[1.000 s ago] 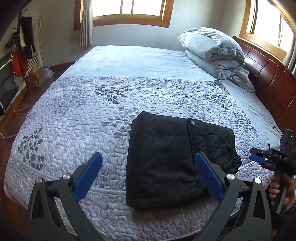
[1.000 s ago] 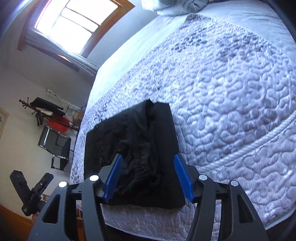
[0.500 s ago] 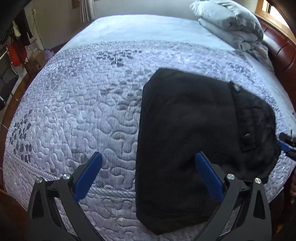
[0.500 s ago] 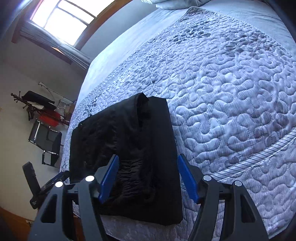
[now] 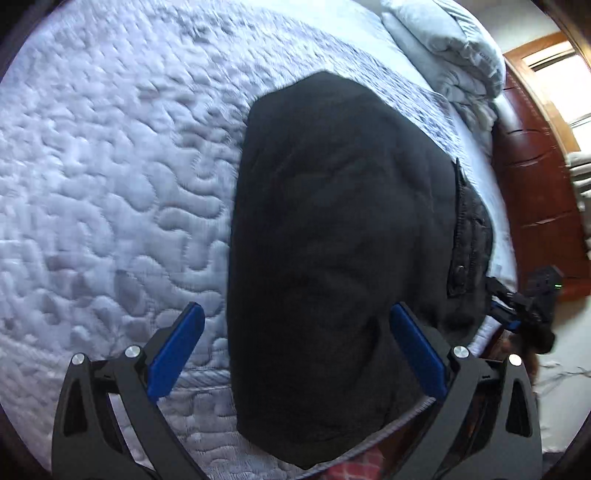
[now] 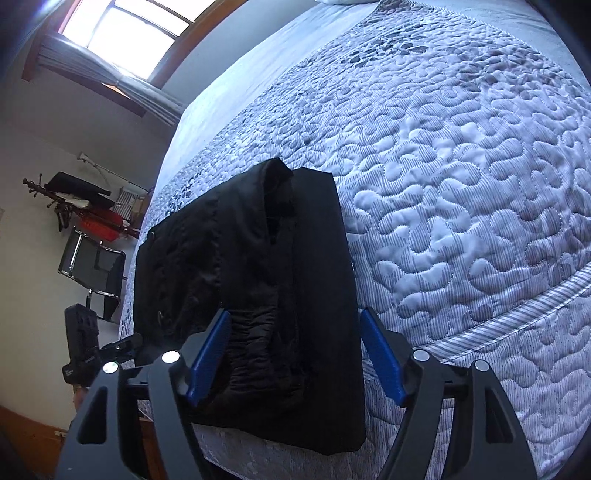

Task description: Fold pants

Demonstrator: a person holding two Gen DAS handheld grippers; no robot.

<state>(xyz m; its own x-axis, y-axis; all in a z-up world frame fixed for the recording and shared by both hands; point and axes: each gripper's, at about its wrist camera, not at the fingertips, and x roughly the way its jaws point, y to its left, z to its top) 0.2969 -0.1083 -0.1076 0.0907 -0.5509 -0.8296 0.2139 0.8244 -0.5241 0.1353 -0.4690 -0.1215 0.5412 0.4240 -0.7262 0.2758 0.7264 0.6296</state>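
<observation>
Pants (image 5: pixel 332 258): black, folded into a thick rectangle, lying flat at the near edge of the bed (image 5: pixel 110 166); waistband end with buttons toward the headboard (image 5: pixel 535 192).
Change, left gripper (image 5: pixel 295 354): a second ago it looked across the whole bed from higher up; now it has dropped and tipped down over the pants, which fill its view.
Change, right gripper (image 6: pixel 295 358): come slightly lower toward the pants' near end; jaws opening.
Left gripper state: jaws wide, nothing between the pads; one pad over quilt, the other over cloth.
Right gripper state: jaws straddle the near end of the pants, pads not pressing, nothing held.
Meaning: both grippers look set to take hold for another fold or a tidy-up; no grip yet.
Left view only: pillows (image 5: pixel 450 48), headboard, right gripper at the pants' far side.
Right view only: stacked layers at the fold's edge, chair (image 6: pixel 92 269), clothes rack, window (image 6: pixel 122 33).
</observation>
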